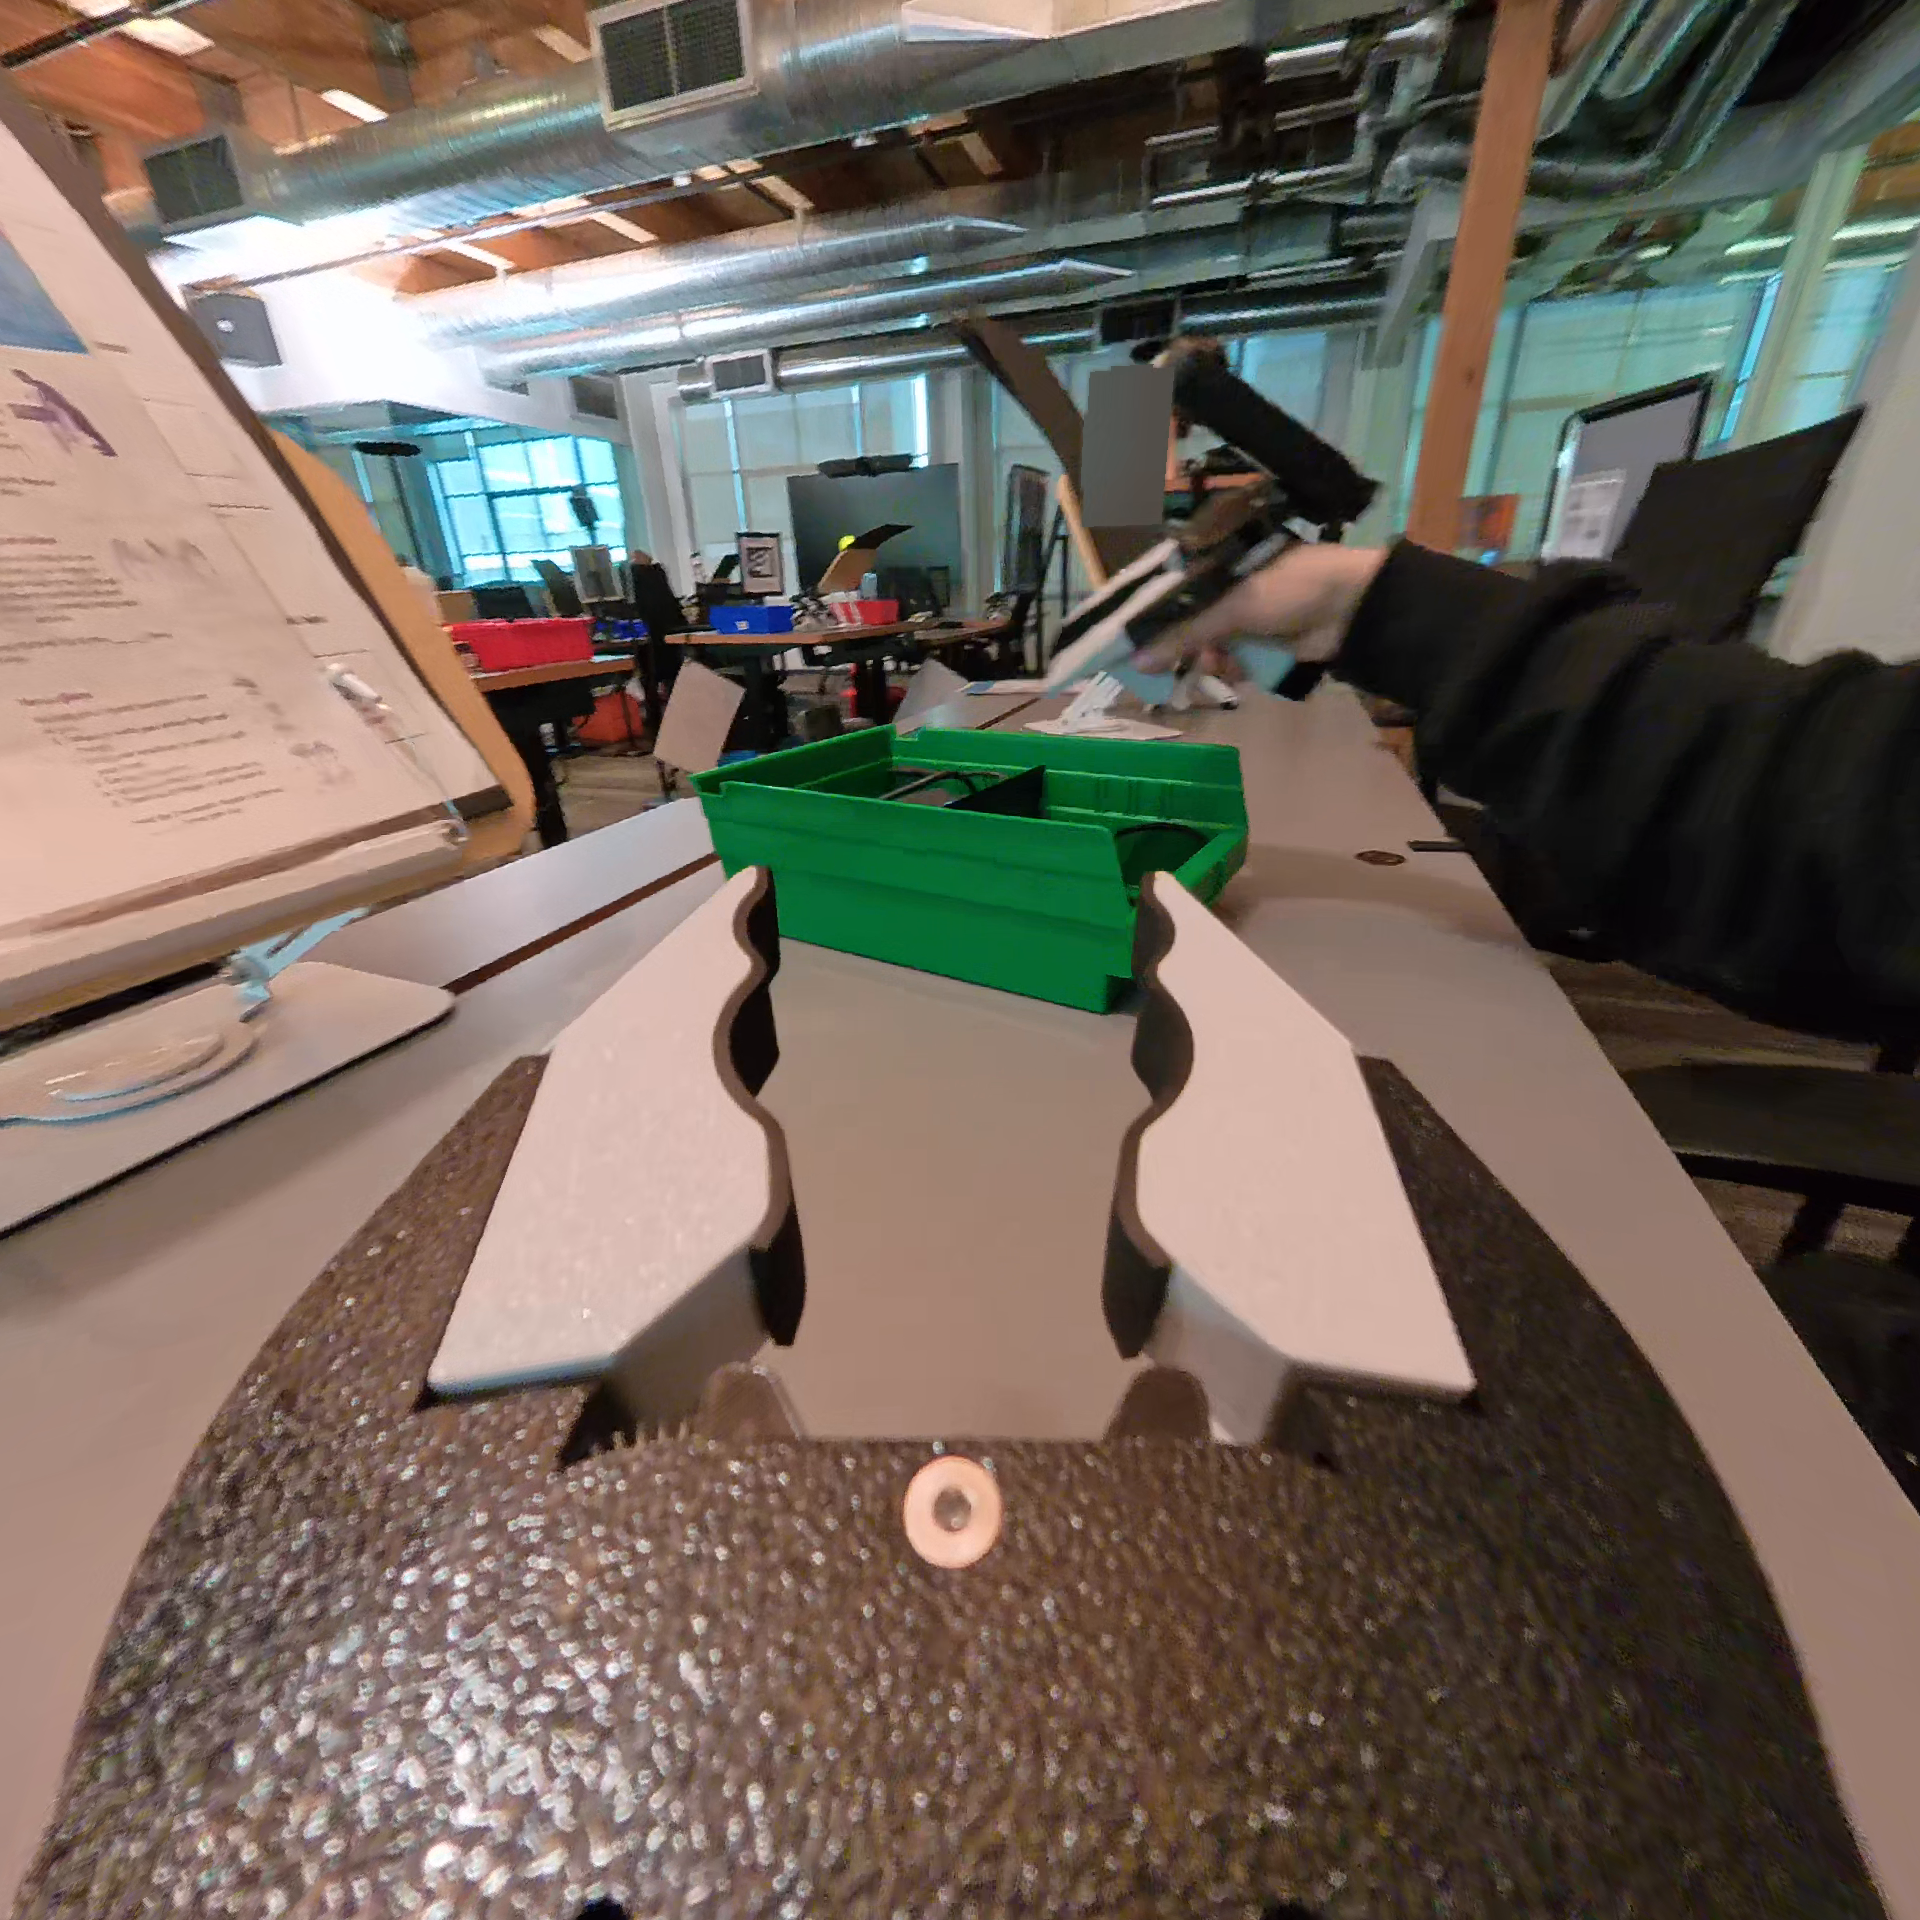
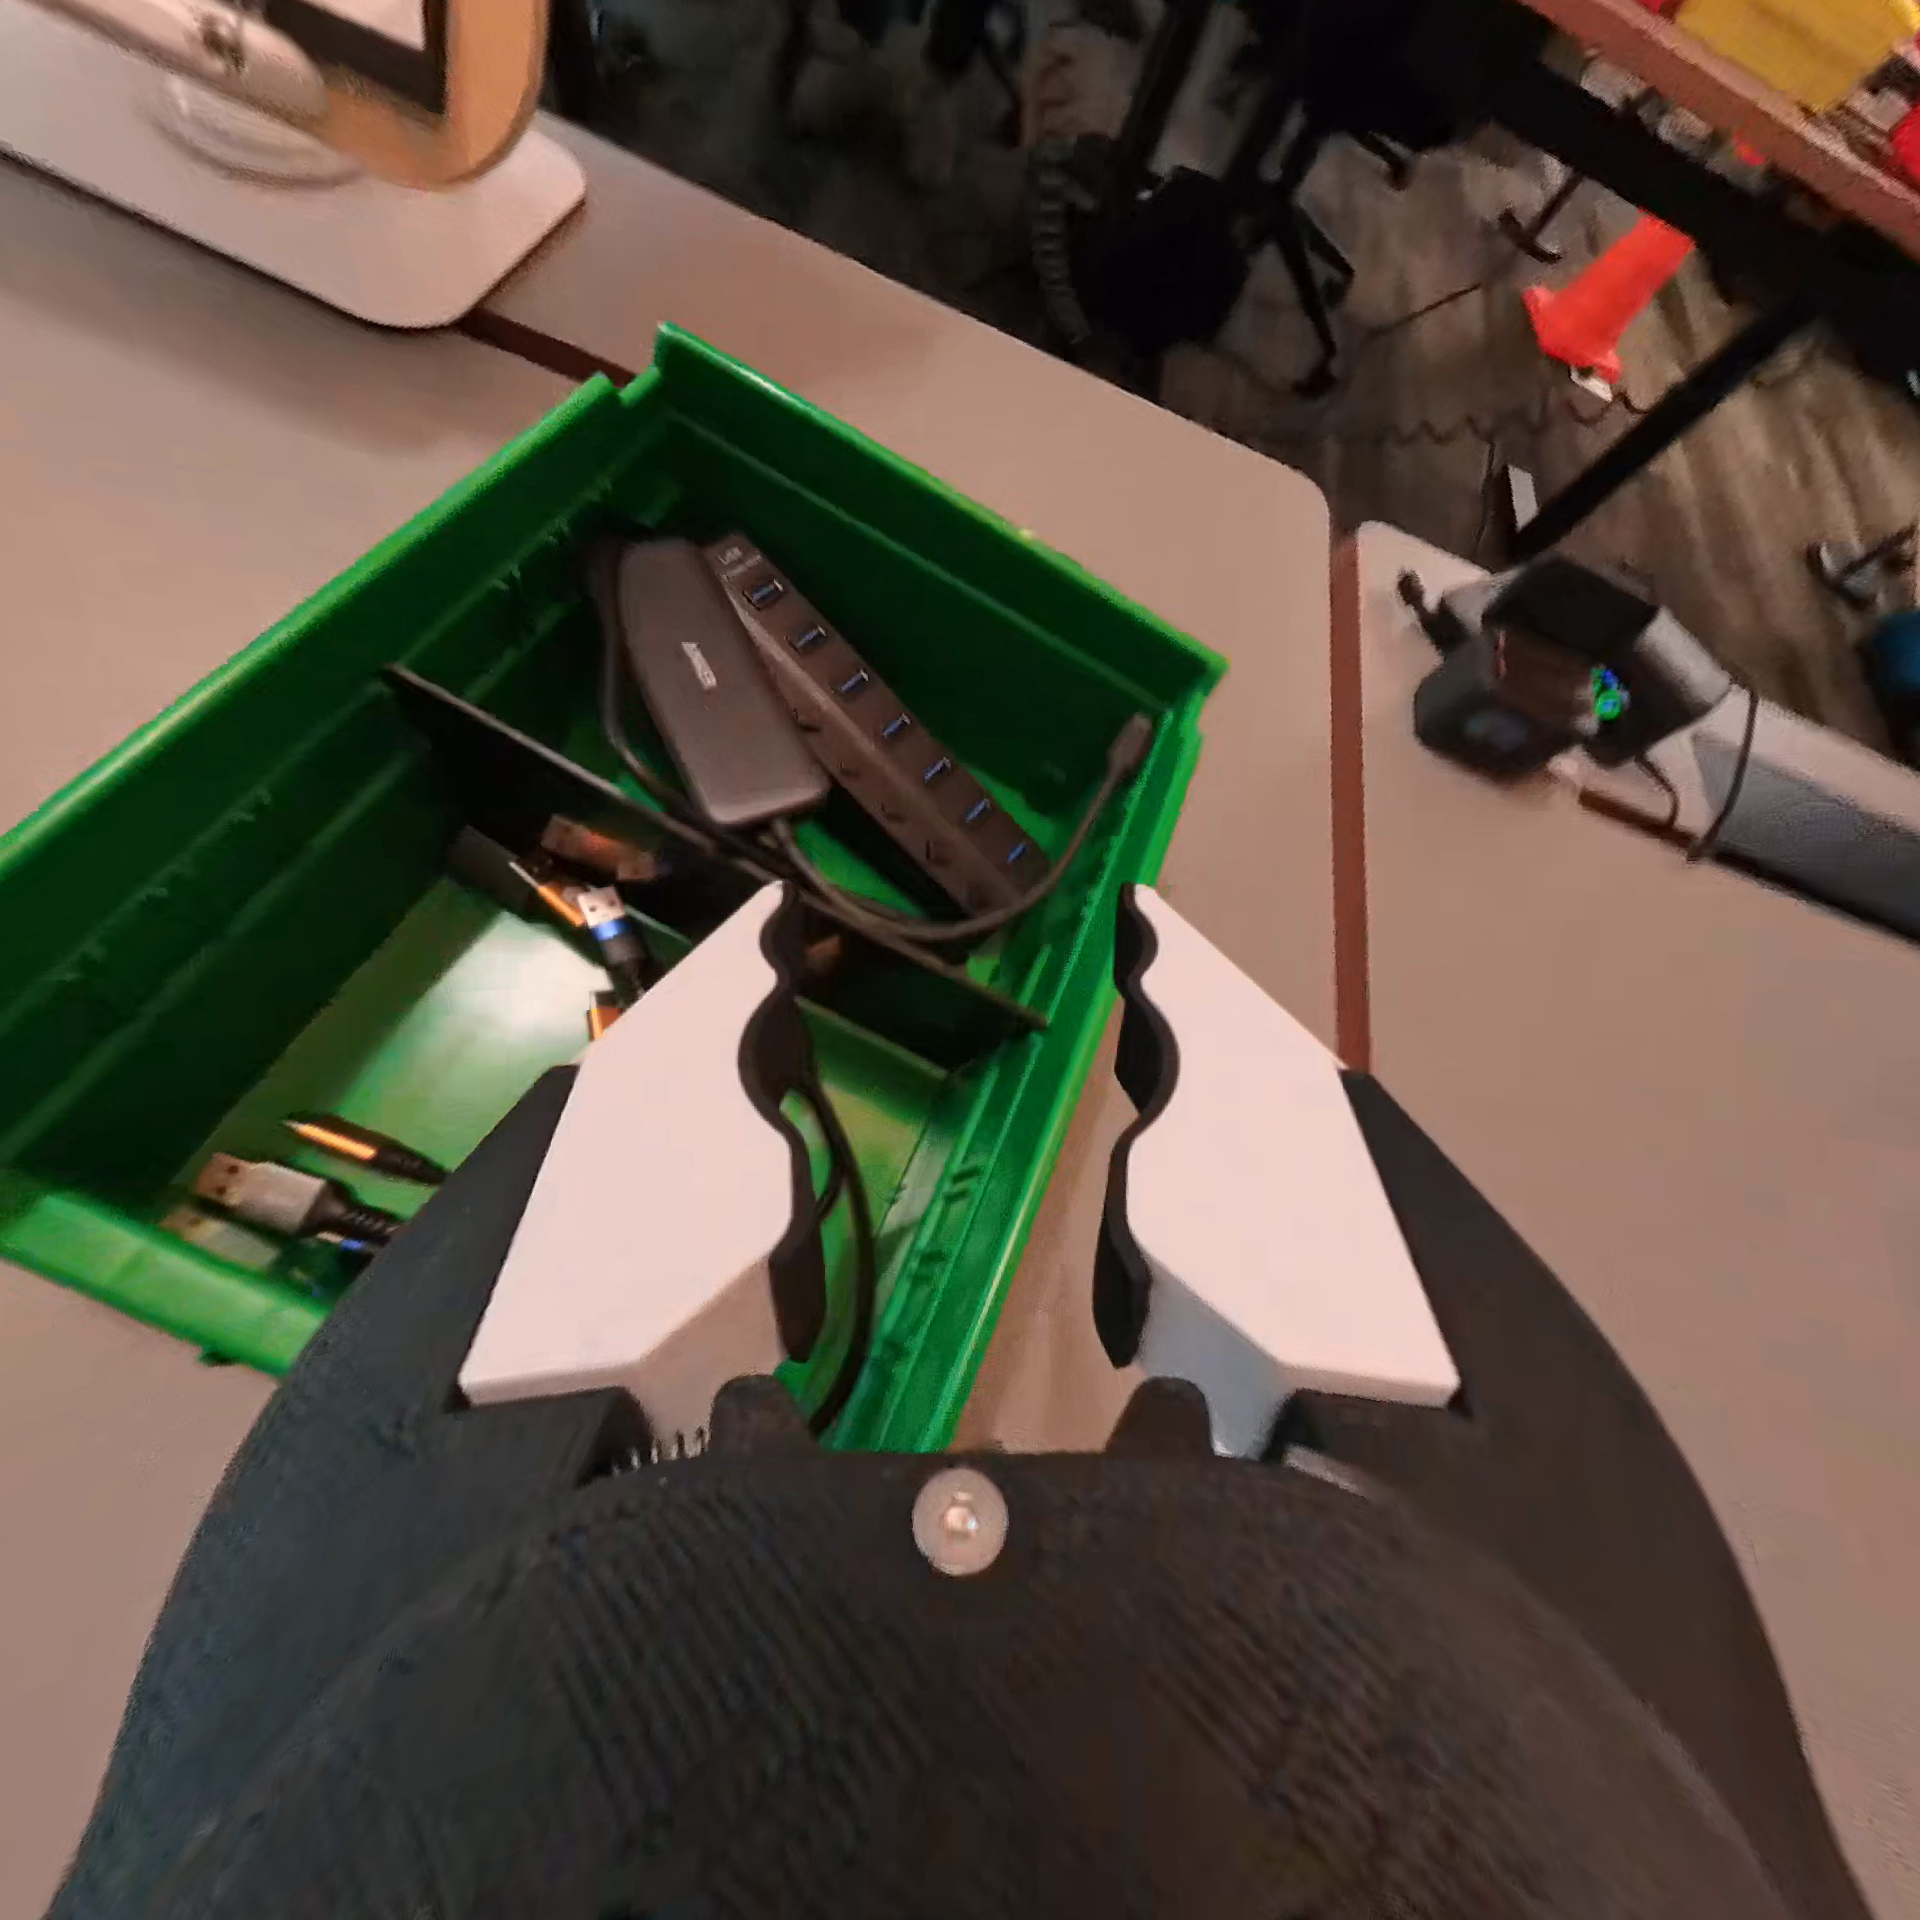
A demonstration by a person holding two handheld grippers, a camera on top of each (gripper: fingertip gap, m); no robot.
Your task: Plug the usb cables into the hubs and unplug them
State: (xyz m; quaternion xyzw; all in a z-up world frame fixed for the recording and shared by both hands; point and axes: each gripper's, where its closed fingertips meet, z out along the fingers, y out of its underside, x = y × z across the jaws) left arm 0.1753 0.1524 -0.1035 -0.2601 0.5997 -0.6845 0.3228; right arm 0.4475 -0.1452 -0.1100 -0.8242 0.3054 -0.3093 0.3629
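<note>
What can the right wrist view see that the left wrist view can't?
Only the right wrist view looks down into the bin: two dark hubs behind a black divider, loose USB cables in front. Only the left wrist view shows the document stand and the right hand-held gripper in mid-air. Both share the green bin on the grey table, and both hand-held grippers are open and empty.

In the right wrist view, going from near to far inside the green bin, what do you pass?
Loose USB cables → black divider → two hubs: rounded dark hub and long multi-port hub → green bin far wall.
</note>
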